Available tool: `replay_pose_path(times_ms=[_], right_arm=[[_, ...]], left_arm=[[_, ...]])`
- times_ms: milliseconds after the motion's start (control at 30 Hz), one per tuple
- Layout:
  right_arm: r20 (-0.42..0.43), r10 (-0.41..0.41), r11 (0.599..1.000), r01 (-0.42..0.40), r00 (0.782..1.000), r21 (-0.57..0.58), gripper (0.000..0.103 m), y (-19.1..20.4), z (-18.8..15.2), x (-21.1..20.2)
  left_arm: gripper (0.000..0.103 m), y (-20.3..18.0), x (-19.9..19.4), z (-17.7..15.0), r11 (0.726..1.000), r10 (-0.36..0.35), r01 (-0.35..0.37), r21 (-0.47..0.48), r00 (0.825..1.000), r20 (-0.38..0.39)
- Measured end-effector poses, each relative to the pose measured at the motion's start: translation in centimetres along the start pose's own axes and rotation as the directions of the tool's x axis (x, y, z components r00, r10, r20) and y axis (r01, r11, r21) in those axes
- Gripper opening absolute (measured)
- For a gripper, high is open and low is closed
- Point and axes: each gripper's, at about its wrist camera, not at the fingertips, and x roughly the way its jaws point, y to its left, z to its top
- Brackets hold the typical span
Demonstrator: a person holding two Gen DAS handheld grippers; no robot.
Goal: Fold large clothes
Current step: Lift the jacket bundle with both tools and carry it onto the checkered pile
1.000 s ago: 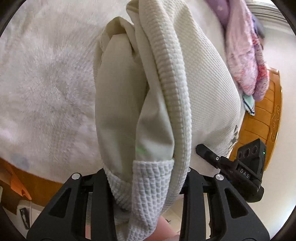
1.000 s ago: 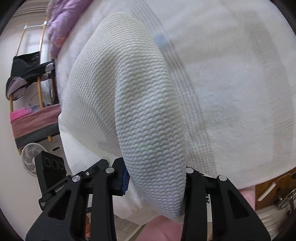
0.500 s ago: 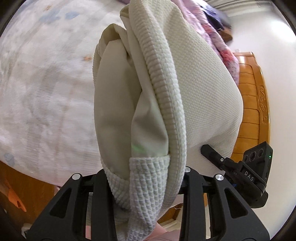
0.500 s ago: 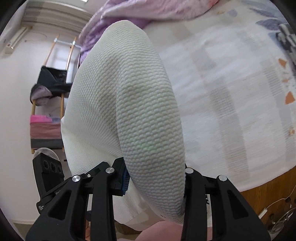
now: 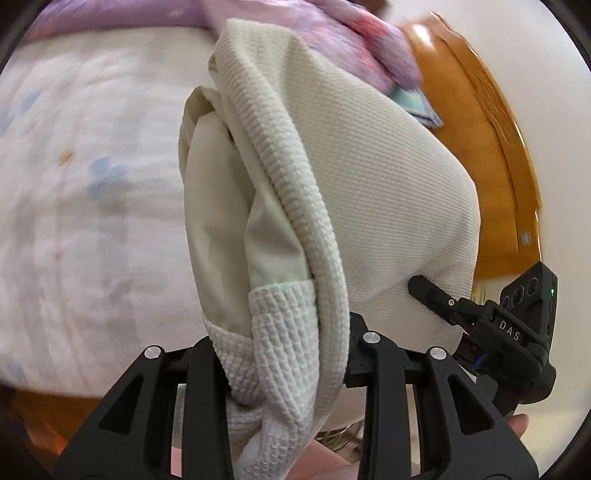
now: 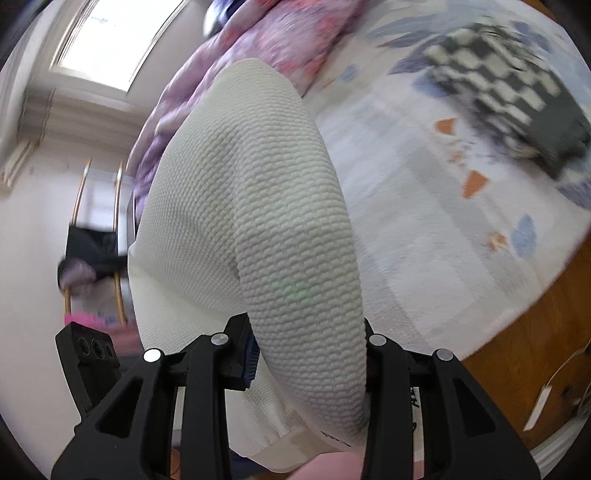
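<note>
In my left hand, the left tongs (image 5: 280, 354) were clenched on a bunched corner of the cream garment (image 5: 369, 192), where the ribbed hem and the smooth inner lining were gathered together between the two fingers. The cloth hung in the air in front of this camera, above the bed sheet (image 5: 81, 177), and it stretched toward my other tongs, which I could see at the right edge of the view. Behind it lay a purple quilt (image 5: 332, 33) and the wooden headboard (image 5: 491, 155). In my right hand, the right tongs (image 6: 308, 362) were also grasping the same garment, a thick roll of the waffle cloth pressed between the fingers. On that side the sheet was bare under the cloth, and a checkered black and white garment (image 6: 517, 88) lay farther away on the bed. I judged that the folding was only at its beginning: the garment was held up by two points, not yet spread flat, and no fold was made. Laying it down, smoothing it and all the folds were left to do.
</note>
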Motion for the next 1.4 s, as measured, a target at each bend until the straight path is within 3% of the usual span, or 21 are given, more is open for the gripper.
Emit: replay_pose_path(times_ms=[133,333,533,700,833,1067,1167,1400], right_arm=[[0.099,-0.028,0.995,0.018,0.995,0.103,0.033,-2.5,-0.7,-4.2],[0.223,-0.072,0.976,0.023,0.972,0.217,0.033,-6.0,-1.1,-9.3],[0.287,-0.078,0.948,-0.019,0.955,0.318,0.033,-10.5,-0.5,-12.5],[0.305,-0.06,0.94,-0.049,0.95,0.338,0.033,-14.5,2.6,-14.3],[0.276,-0.043,0.95,-0.046,0.96,0.309,0.033,-18.1,8.1,-15.4],[0.166,-0.018,0.978,-0.017,0.986,0.208,0.033,-23.8,20.5,-16.5],[0.116,-0.015,0.988,-0.003,0.993,0.157,0.033,-25.0,25.1,-16.7],[0.026,-0.064,0.997,0.065,0.998,-0.039,0.033,-24.9,35.6,-15.3]], left_arm=[[0.032,-3.2,2.1,0.3,0.993,-0.049,0.057,0.1,0.996,-0.076],[0.032,-8.5,5.2,-0.3,0.965,-0.069,0.11,0.237,0.982,-0.173],[0.032,-13.4,8.8,-0.8,0.934,-0.053,0.128,0.333,0.973,-0.224],[0.032,-17.7,12.4,-0.8,0.928,-0.031,0.113,0.354,0.973,-0.231],[0.032,-21.6,16.6,0.3,0.943,-0.01,0.08,0.323,0.977,-0.214],[0.032,-28.6,24.0,3.5,0.985,0.016,0.016,0.172,0.983,-0.184],[0.032,-31.1,26.6,5.1,0.994,0.015,0.004,0.11,0.985,-0.169],[0.031,-35.1,31.9,9.3,0.996,0.058,-0.047,0.077,0.987,-0.148]])
